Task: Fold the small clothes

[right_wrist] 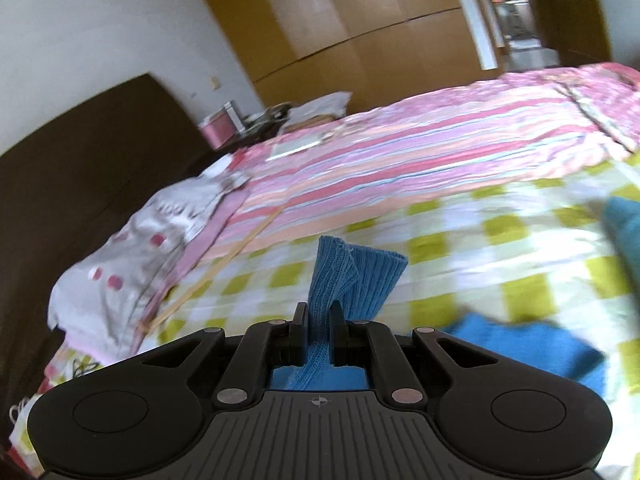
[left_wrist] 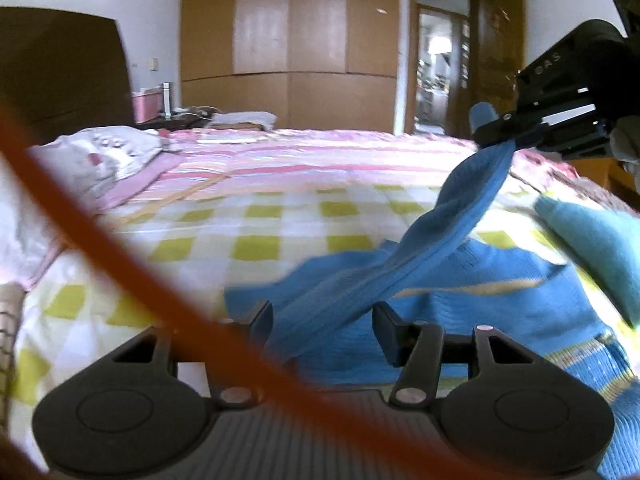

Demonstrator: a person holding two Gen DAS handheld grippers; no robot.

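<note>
We see a blue knit sweater [left_wrist: 460, 304] with pale stripes lying low and right of centre on the checked bedspread [left_wrist: 256, 216], one sleeve [left_wrist: 472, 200] stretched toward the upper right. There our right gripper [right_wrist: 318, 316] pinches its ribbed cuff [right_wrist: 352, 276] tightly. Our left gripper [left_wrist: 322, 326] hangs wide apart over the sweater at bottom centre, gripping nothing.

Black ribbed gripper [right_wrist: 319, 320] bodies, silver rivets, possibly orange cable [left_wrist: 120, 248].

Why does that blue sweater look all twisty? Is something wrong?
Its sleeve is pulled up off the bed, stretched and twisted, because the right gripper pinches its cuff. The blue sweater lies rumpled. An orange cord also crosses the left camera's view.
</note>
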